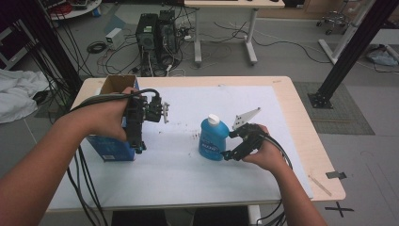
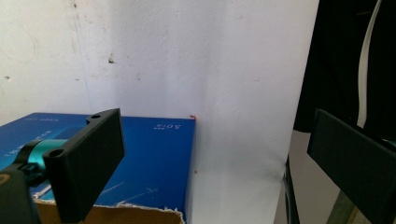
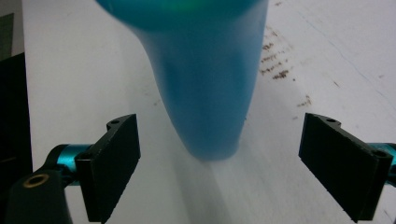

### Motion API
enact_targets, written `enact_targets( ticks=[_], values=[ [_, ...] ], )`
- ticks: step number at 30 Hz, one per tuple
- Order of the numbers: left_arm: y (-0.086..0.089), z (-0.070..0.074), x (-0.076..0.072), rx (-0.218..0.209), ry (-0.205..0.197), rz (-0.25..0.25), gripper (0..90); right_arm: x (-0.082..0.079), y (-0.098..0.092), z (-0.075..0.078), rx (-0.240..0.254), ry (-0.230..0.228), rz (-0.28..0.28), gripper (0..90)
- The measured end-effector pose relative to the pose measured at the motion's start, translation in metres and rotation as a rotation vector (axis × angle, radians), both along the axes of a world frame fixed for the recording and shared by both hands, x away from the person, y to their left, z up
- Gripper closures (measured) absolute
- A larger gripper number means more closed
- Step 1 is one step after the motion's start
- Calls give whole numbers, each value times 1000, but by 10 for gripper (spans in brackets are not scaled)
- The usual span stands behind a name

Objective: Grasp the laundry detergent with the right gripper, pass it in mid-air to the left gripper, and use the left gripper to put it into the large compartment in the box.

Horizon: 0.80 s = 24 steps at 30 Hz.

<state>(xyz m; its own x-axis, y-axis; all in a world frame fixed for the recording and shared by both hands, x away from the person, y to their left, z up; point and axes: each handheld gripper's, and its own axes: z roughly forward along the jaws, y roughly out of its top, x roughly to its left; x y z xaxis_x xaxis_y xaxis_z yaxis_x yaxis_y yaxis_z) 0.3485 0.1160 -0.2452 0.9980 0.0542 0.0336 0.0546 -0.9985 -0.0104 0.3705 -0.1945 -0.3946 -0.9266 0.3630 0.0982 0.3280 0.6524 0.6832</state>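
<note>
You had a bright blue bottle (image 1: pixel 213 140) with a white cap (image 1: pixel 213 119) and a darker blue label with pale lettering. The box (image 1: pixel 110 149) by your left hand was deep blue with small white print, and its torn open top showed plain brown cardboard. Both stood on a white sheet (image 1: pixel 197 174) speckled with small brown marks, laid over a pale wood table (image 1: pixel 306 136). Your right gripper (image 3: pixel 219 168) and left gripper (image 2: pixel 210 168) had black jaws with teal fittings.
</note>
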Motion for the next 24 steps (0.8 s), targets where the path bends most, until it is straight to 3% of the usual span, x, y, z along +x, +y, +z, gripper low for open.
enact_targets(
  ticks=[8,24],
  values=[
    [3,0,0,2,3,10,40,3,15,-6,29,-10,23,117],
    [10,1,-2,3,-1,26,41,6,28,-14,100,-34,21,118]
  ],
)
